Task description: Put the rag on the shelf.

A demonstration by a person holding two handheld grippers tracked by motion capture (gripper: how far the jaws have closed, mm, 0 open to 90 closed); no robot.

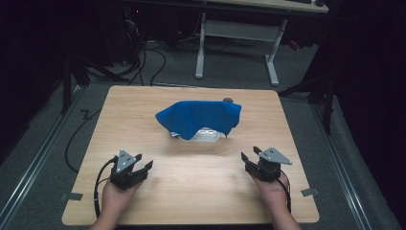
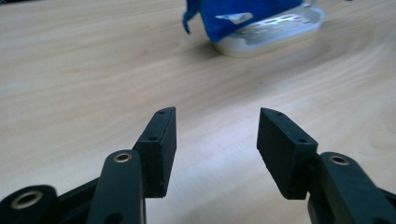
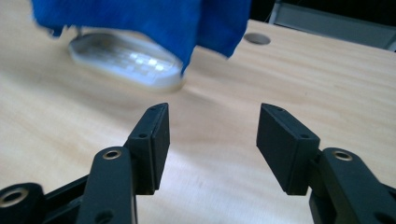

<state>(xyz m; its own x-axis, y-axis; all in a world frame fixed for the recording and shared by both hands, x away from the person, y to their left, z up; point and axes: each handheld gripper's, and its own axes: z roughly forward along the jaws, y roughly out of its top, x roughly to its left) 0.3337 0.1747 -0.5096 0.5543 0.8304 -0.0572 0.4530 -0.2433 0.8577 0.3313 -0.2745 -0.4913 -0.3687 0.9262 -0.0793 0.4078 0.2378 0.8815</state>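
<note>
Both tools, left tool (image 1: 139,167) and right tool (image 1: 252,158), gape wide and empty; tugging the blue cloth (image 1: 201,117) could drag the white tray (image 1: 207,134) across the tabletop (image 1: 191,191).

Left gripper (image 1: 142,161) held in the left hand (image 1: 115,191), low at the near left; jaws spread wide, nothing between them. Right gripper (image 1: 250,154) held in the right hand (image 1: 272,187) at the near right; jaws likewise apart and empty. Both point forward and slightly inward. Both appear to hover just above the surface; contact unclear. Forearms enter from the bottom edge.
</note>
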